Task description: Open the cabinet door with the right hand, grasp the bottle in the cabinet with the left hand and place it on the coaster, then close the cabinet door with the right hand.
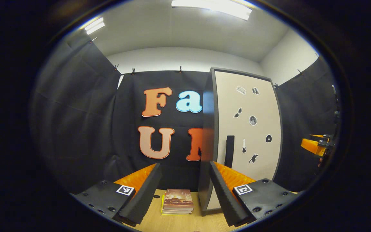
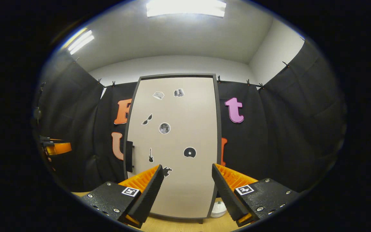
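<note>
Your right gripper [image 2: 185, 190] level, jaws wide, facing the shut cabinet door [image 2: 175, 141], left gripper [image 1: 182, 190] wide, near books [image 1: 177, 201]

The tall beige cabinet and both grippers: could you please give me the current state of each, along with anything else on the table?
Tall beige cabinet door with dark frame: closed, stickers on its front.
Black vertical door handle: untouched, on the door's left edge.
Left gripper: open, empty, above the table.
Right gripper: open, empty, facing the door.
Small stack of books: lying flat on the wooden table, beside the cabinet.
</note>
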`<state>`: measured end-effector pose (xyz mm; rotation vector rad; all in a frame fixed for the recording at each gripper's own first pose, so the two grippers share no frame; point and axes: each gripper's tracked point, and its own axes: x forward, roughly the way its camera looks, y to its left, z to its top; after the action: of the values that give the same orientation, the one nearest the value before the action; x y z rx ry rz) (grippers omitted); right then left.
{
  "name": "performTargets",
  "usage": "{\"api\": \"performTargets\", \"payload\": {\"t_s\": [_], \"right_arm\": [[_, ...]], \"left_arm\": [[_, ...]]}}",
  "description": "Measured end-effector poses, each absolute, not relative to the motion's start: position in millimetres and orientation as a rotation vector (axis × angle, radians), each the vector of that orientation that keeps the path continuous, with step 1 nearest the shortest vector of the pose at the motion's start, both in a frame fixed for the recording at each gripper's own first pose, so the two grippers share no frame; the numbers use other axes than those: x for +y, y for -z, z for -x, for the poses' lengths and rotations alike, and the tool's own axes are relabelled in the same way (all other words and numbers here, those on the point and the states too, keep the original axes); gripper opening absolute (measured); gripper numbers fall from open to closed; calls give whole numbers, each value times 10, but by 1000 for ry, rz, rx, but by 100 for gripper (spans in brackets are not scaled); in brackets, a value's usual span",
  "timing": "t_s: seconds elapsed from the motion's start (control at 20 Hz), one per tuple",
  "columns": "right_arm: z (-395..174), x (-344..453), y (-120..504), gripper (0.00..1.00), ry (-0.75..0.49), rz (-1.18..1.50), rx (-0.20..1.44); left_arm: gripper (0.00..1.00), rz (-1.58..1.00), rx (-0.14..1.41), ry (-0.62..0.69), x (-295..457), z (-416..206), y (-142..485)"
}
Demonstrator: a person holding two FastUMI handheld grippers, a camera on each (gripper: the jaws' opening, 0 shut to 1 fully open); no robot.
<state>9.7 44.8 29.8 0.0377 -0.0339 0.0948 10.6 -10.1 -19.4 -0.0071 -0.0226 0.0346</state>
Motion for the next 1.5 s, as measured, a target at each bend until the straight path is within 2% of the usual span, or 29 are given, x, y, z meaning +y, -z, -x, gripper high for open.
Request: {"api": "performTargets", "payload": {"t_s": [0.3,0.35,0.45,0.55,0.6,0.8,0.85,0.9,0.95,1.0,1.2,1.35,1.5], "right_arm": [[-294,694,-61,93,-123,-40,20],[-328,732,-35,93,-125,-40,26],[-392,831,39,93,-136,-44,46],[-473,955,108,93,-154,-47,65],[-504,1013,144,93,-162,-47,79],[-636,1282,228,93,-190,-25,113],[-657,1356,237,97,-194,-24,116],[-673,1434,242,93,-200,-26,118],[-698,1511,259,93,-208,-29,122],[-724,1581,271,93,-215,-32,125],[-864,1814,383,93,-227,-47,140],[-1038,1994,522,93,-217,-39,160],[-1237,2237,625,93,-234,-39,180]], "left_arm": [[97,-2,-25,-23,-72,-166,285],[94,-5,-24,-25,-50,-179,300],[97,-13,-21,-32,3,-182,313],[97,-11,-14,-35,51,-182,341],[94,-10,-9,-38,80,-185,359],[97,-1,4,-39,188,-118,418],[94,3,4,-41,225,-94,434],[96,5,3,-43,270,-81,449],[94,5,4,-51,335,-70,469],[97,7,6,-60,410,-52,494],[97,19,27,-94,678,-24,617],[93,12,42,-130,905,39,707],[97,2,42,-170,1124,137,783]]}}
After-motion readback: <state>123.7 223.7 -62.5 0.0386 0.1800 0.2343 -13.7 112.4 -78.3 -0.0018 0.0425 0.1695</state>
